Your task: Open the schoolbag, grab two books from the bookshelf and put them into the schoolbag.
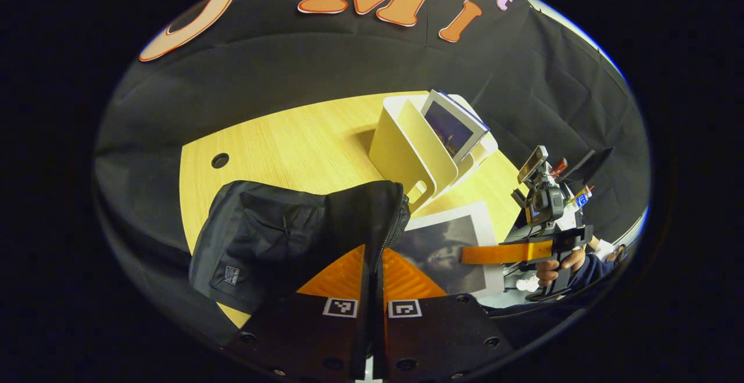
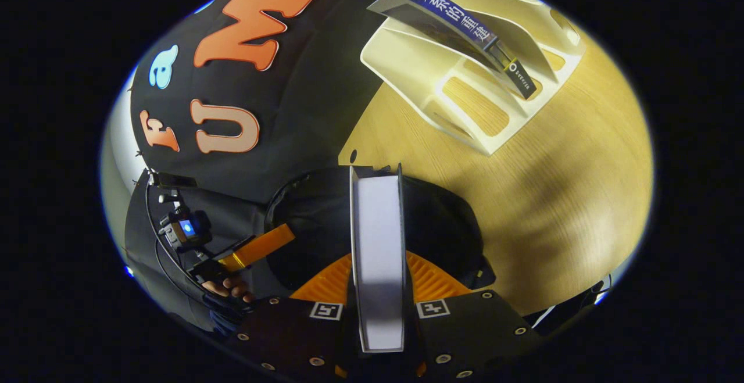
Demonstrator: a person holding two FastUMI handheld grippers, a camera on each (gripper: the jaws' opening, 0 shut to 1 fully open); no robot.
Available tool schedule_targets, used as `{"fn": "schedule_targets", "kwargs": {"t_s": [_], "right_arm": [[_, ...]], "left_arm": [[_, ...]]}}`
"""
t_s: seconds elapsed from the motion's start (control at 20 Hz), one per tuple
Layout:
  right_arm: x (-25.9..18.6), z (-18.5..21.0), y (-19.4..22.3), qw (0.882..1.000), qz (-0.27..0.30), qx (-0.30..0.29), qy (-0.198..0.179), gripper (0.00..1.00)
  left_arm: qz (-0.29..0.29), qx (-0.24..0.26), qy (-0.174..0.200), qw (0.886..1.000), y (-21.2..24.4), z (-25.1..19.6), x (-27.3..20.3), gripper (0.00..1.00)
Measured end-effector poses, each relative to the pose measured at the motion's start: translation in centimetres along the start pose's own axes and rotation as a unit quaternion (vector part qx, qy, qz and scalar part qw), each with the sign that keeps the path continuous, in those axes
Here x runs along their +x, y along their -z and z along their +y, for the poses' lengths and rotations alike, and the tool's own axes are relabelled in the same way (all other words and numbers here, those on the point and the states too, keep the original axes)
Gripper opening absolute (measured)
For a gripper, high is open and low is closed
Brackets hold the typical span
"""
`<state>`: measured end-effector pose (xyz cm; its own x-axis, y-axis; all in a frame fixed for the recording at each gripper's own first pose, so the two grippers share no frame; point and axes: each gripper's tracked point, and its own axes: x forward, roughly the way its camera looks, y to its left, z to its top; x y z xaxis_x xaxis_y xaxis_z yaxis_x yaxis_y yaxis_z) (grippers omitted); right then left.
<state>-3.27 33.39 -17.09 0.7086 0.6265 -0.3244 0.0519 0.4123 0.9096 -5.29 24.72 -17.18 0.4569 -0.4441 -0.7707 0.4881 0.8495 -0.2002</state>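
In the left gripper view we count one schoolbag (image 1: 273, 237), black, on the table (image 1: 302, 139), and our left claw (image 1: 373, 267) pinches the bag's zipped edge between both orange fingers, clenched tight on it. Behind it stands one cream bookshelf (image 1: 407, 150) with one book (image 1: 453, 124) leaning in a slot. A second book (image 1: 447, 243) shows just beside the bag's opening, gripped by the right claw (image 1: 482, 254), whose orange finger lies across the cover, a hand (image 1: 558, 267) on the handle.

In the right gripper view, our right claw (image 2: 378, 290) grasps one book (image 2: 378, 243) edge-on, both orange fingers pressed on its covers, the white page block facing us. The book's far end sits over the dark mouth of the schoolbag (image 2: 442, 226). Beyond, on the table (image 2: 552, 185), the bookshelf (image 2: 476, 92) carries one book with a blue spine (image 2: 453, 22). At the left we see the left claw (image 2: 261, 246) and the hand (image 2: 226, 287) holding it, touching the bag's edge.

That's two books, one bag, one shelf, two claws.
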Motion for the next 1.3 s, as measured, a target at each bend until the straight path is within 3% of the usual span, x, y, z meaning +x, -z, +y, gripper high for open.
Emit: {"fn": "schedule_targets", "kwargs": {"t_s": [0.85,1.3], "right_arm": [[10.2,1.8,2.4,1.0,-0.014,0.01,0.001,0.33],[11.6,2.6,2.2,0.998,-0.024,0.045,-0.046,0.33]], "left_arm": [[-0.003,0.017,0.006,1.0,-0.7,-1.7,0.6,0.05],[0.001,-0.03,0.002,1.0,-1.1,-3.0,1.7,0.05]]}}
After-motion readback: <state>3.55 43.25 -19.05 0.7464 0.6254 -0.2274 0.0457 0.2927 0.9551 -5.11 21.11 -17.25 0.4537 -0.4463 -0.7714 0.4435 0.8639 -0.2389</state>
